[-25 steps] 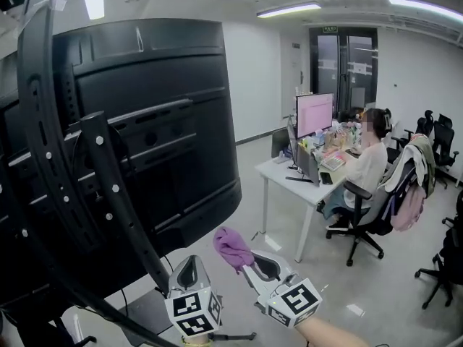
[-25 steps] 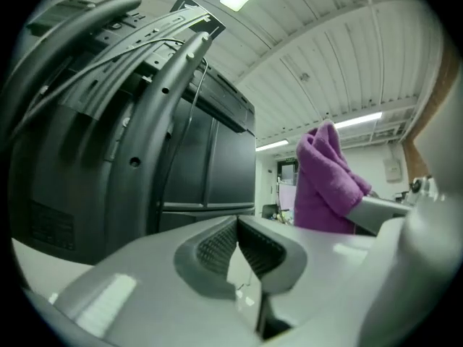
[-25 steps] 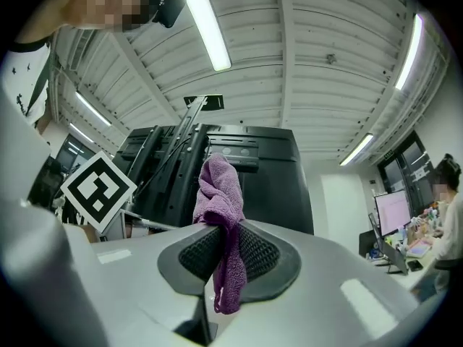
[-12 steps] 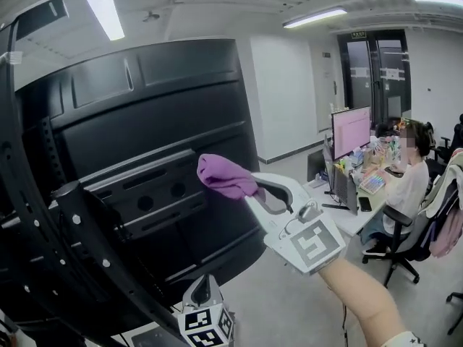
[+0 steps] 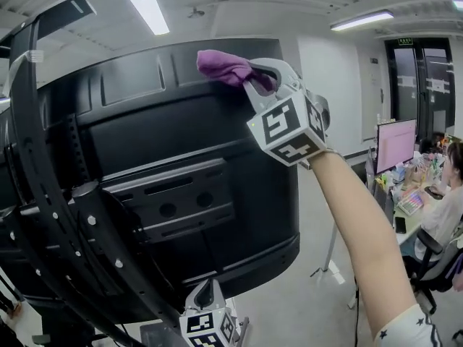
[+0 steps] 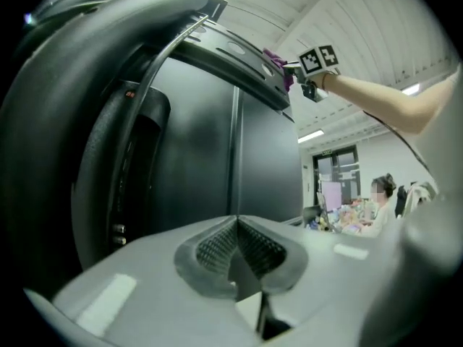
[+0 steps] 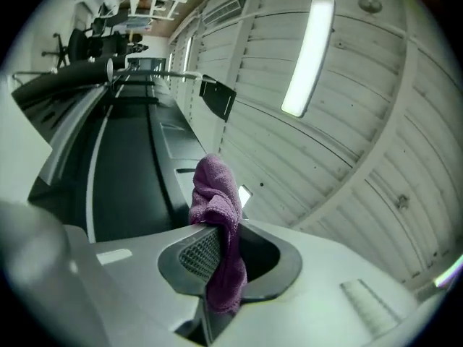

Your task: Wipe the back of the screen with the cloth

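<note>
The back of a large black screen (image 5: 181, 157) fills the head view, mounted on a black stand (image 5: 51, 215). My right gripper (image 5: 255, 72) is raised to the screen's top edge, shut on a purple cloth (image 5: 224, 67) that rests against that edge. In the right gripper view the cloth (image 7: 217, 208) hangs bunched between the jaws, beside the screen's top (image 7: 123, 172). My left gripper (image 5: 207, 295) sits low under the screen's bottom edge, jaws shut with nothing in them (image 6: 235, 248). From the left gripper view the screen (image 6: 202, 157) rises overhead, with the cloth (image 6: 278, 67) far up at its top.
Black stand arms with bolt holes (image 5: 87, 251) cross the left side. A person sits at a white desk with a monitor (image 5: 394, 143) at the far right. Ceiling lights (image 5: 148, 9) hang above. My bare right arm (image 5: 362, 230) stretches up across the right of the screen.
My right gripper has risen with the cloth from below the screen's bottom edge, past its middle, up to its top edge. The left gripper stayed low.
</note>
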Demonstrator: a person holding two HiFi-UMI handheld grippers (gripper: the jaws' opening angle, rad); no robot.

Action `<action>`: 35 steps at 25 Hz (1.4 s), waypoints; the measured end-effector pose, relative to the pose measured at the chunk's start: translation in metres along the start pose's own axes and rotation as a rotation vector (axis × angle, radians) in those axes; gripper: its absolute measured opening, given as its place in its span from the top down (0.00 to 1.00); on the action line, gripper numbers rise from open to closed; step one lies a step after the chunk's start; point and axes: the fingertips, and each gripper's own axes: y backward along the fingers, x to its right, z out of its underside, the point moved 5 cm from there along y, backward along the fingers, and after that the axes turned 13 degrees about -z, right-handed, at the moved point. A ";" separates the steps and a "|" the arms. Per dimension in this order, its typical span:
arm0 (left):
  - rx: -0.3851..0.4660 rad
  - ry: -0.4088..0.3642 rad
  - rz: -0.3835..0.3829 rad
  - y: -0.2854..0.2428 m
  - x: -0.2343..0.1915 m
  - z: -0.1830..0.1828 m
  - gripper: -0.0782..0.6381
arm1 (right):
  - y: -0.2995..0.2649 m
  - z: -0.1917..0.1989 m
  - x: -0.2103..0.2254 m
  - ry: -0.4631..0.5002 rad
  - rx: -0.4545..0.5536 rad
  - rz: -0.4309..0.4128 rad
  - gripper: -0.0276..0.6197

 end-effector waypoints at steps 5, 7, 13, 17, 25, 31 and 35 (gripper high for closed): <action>0.008 0.010 -0.066 0.003 -0.005 0.002 0.88 | -0.021 0.011 -0.008 0.130 -0.057 0.034 0.89; 0.006 0.014 -0.082 0.003 -0.005 0.002 0.88 | -0.021 0.014 -0.022 0.159 -0.053 0.019 0.89; 0.016 0.020 -0.066 -0.001 0.015 0.000 0.88 | -0.009 0.020 -0.045 0.122 -0.027 -0.047 0.89; 0.015 0.009 -0.042 -0.005 0.030 0.003 0.88 | 0.008 0.037 -0.074 0.125 -0.049 -0.101 0.89; -0.002 0.000 -0.001 -0.010 0.054 0.011 0.88 | 0.044 0.064 -0.123 0.082 -0.078 -0.151 0.89; 0.000 -0.007 -0.004 -0.009 0.059 0.015 0.88 | 0.069 0.079 -0.161 0.019 -0.092 -0.191 0.89; 0.003 -0.004 -0.021 -0.007 0.056 0.015 0.88 | 0.084 0.094 -0.198 -0.017 -0.114 -0.242 0.89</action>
